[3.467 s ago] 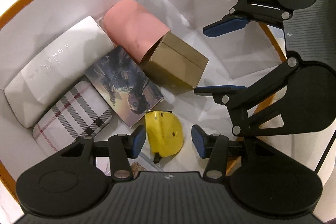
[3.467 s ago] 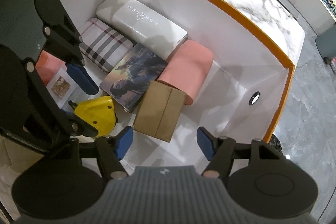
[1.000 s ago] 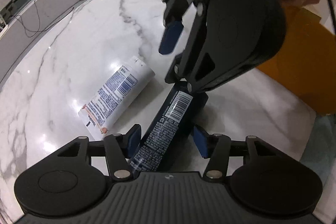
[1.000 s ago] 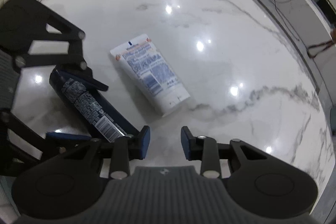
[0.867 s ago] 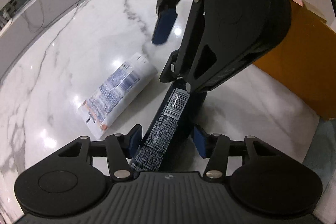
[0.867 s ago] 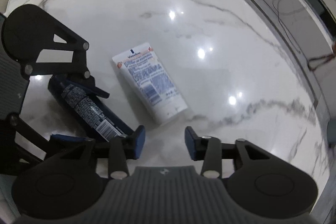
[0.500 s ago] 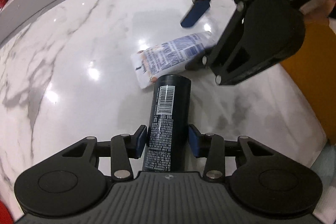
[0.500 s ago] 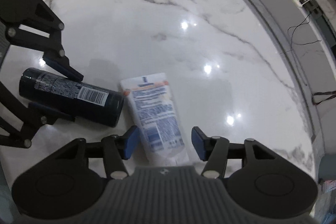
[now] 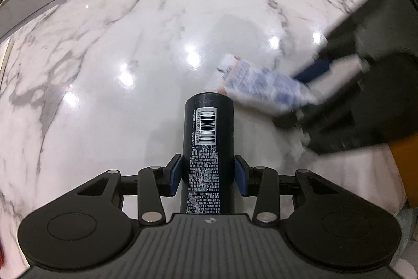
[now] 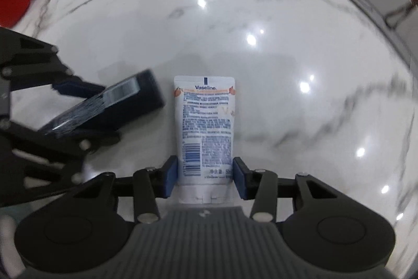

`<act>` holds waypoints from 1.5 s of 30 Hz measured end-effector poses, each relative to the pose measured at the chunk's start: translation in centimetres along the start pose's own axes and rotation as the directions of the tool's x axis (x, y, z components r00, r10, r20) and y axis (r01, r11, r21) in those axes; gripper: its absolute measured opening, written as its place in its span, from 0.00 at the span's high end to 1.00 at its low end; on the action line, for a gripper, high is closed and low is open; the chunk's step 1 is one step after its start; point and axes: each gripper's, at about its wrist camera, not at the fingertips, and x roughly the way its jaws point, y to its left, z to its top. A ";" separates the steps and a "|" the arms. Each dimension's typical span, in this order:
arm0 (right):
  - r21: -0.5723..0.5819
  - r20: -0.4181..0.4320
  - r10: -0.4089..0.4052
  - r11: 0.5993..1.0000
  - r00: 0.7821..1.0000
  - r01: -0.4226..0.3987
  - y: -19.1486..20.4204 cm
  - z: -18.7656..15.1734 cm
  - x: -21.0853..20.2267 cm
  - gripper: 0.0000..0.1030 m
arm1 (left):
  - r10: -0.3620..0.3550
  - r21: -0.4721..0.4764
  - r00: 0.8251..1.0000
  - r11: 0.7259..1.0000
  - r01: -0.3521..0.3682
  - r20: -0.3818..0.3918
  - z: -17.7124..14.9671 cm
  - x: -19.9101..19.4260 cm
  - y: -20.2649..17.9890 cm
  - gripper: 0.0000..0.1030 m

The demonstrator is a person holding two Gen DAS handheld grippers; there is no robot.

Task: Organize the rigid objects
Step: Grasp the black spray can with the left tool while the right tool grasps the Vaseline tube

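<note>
- Gripping two things at once, one per hand: my left gripper (image 9: 208,175) straddles the dark can (image 9: 208,148), my right gripper (image 10: 205,178) straddles the tube (image 10: 205,127).
- Left pads sit flat against the can's sides near its lower half, pinching it. The can runs straight out along the fingers, barcode up, so a lift should keep it in line.
- Right jaws are closing on the tube, which lies between them near its cap end. The pads look to be touching its edges (a soft tube gives, so I judge the hold less sure than the can's).
- Both things are low over or on the marble desk (image 9: 109,49), close together; from the left camera the tube's crimped end sits just beside the can's far end. I cannot tell whether either has left the surface.
- I read the paired hold as a way to carry both to the box in one trip; an orange box (image 9: 407,164) edge shows at the right of the left view.
- Count: one can, one tube, two grippers. Also one red cup (image 10: 11,1) far off at the desk's edge, with some flat items near it too blurred to count.
- Bright lamp reflections dot the marble (several, no obstacle).
</note>
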 end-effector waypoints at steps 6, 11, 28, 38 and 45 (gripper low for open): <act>0.107 0.130 -0.026 0.994 0.991 0.012 0.6 -2.2 -0.2 0.47 | 0.014 -0.019 0.999 1.000 -0.013 0.029 0.4 0.3 -0.2 0.52; 0.126 0.176 -0.060 0.991 0.982 0.038 0.7 -2.5 -0.1 0.45 | 0.025 -0.036 0.998 0.999 -0.023 0.062 0.6 0.8 -0.1 0.51; 0.131 0.232 -0.070 0.991 0.970 0.040 1.4 -2.9 -0.1 0.57 | 0.042 -0.070 0.987 0.997 -0.031 0.157 -0.5 0.8 -0.5 0.55; 0.189 0.274 -0.047 0.982 0.961 -0.005 1.3 -4.7 -3.4 0.57 | 0.035 -0.156 0.979 0.988 -0.003 0.200 -1.3 -2.6 -1.6 0.55; 0.200 0.363 -0.039 0.979 0.931 -0.037 2.2 -7.6 -8.0 0.57 | 0.043 -0.177 0.960 0.984 0.006 0.276 -2.5 -7.2 -3.6 0.55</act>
